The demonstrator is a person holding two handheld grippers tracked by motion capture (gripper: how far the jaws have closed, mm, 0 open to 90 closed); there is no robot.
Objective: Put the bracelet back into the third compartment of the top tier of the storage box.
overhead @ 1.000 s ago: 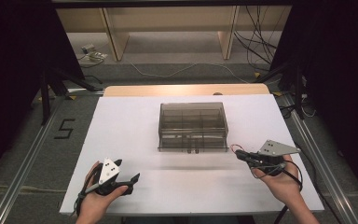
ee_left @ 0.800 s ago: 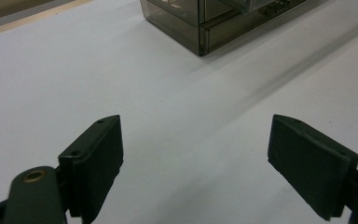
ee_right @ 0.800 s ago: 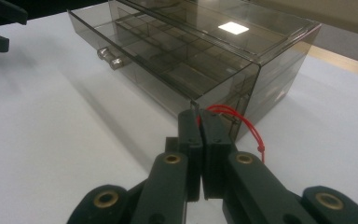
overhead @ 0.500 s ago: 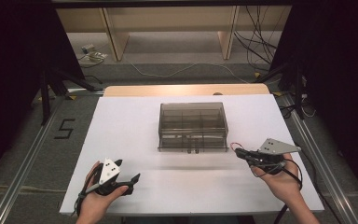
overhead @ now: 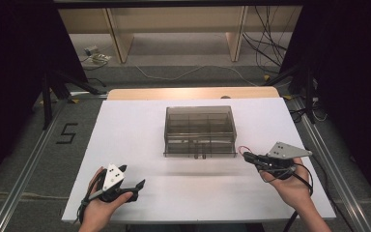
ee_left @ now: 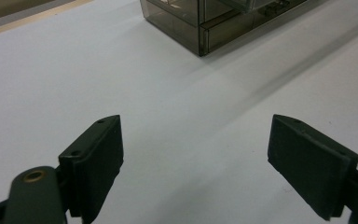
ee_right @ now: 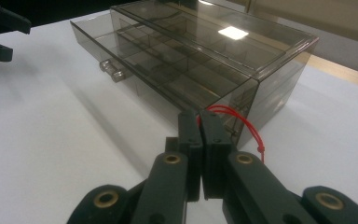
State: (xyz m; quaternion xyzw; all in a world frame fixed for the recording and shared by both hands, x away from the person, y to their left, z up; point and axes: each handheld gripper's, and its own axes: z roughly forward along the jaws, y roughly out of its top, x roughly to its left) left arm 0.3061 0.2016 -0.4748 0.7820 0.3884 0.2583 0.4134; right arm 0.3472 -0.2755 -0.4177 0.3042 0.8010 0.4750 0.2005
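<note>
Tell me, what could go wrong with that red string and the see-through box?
The red string pinched in the right gripper looks thin, so it might slip out. The drawer of the box looks only slightly open, so the string may not fit in. The left gripper is open, away from the box, which could slide.

Left gripper (overhead: 134, 186) fingers spread wide; right gripper (overhead: 248, 156) fingers pressed together.

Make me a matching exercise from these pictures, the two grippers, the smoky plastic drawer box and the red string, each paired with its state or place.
Things:
1. left gripper
2. right gripper
3. drawer box
4. red string

States or places:
A. pinched between shut jaws
B. middle of the white table, drawers in
C. jaws wide apart, nothing between them
D. jaws together, near the box's corner

Pairs: 1-C, 2-D, 3-B, 4-A
</note>
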